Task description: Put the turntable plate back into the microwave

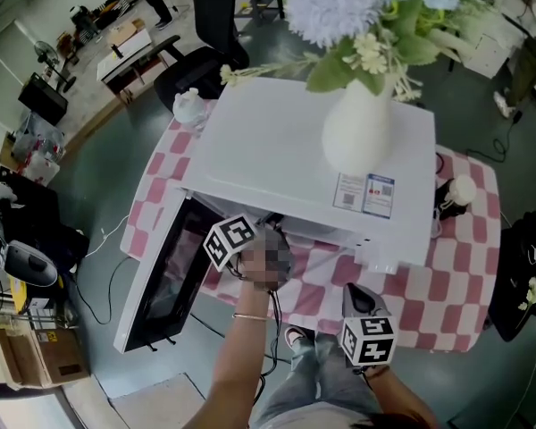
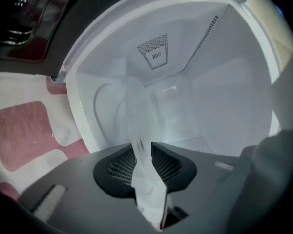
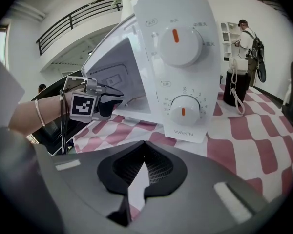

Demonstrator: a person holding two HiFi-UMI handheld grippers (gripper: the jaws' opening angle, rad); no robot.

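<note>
1. The left claw [image 2: 141,149] is clamped on the rim of the turntable plate [image 2: 136,112]. The clear glass stands on edge between its two jaws and fills the gap between them.
2. The plate reaches up into the mouth of the white microwave [image 1: 295,141], in front of its pale inner walls and the vent holes [image 2: 154,50] at the back.
3. The microwave door [image 1: 156,280] hangs wide open at the left, beside the left claw and clear of the opening.
4. The right claw [image 3: 144,147] has its jaws together with nothing in them. It hangs over the pink and white checked tablecloth [image 1: 447,284], facing the control panel with its two dials [image 3: 180,45].
5. A white vase [image 1: 357,132] of flowers [image 1: 339,7] stands on top of the microwave.
6. A black object with a white cord [image 3: 236,89] sits on the cloth to the right of the microwave, and a white bundle [image 1: 189,105] lies at the far left corner.
</note>
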